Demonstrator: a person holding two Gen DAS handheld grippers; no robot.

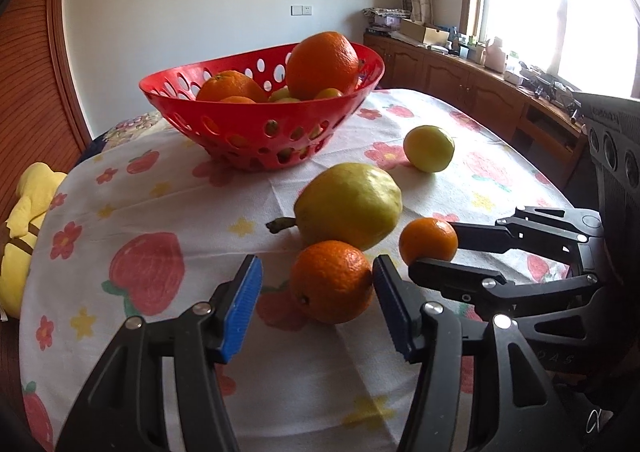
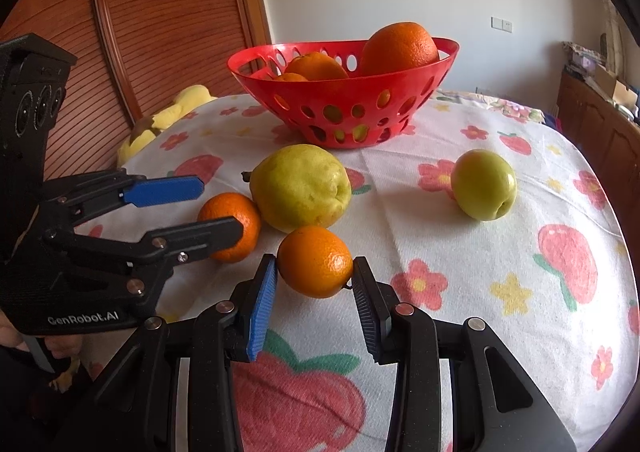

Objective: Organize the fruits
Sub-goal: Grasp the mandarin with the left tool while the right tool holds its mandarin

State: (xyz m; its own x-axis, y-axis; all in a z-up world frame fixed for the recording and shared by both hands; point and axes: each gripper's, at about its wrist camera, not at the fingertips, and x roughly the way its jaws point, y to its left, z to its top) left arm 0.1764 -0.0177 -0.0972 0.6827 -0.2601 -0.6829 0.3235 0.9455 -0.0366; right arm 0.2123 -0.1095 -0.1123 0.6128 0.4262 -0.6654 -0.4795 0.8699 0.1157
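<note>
Small round orange mandarins (image 2: 315, 261) look firm, light, roll-prone: right gripper (image 2: 314, 292) spread around one's widest middle, left gripper (image 1: 318, 298) spread around another (image 1: 331, 281).

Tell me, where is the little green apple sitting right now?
The green apple sits alone on the flowered tablecloth, right of the pear and in front of the red basket.

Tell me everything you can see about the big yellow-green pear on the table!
The pear is big, yellow-green and a bit bumpy, with a short dark stem at one end. It lies on its side on the flowery tablecloth, in front of the red basket. Two small oranges sit right against it: one between the left tool's open fingers, the other between the right tool's fingers. No tool touches the pear.
</note>
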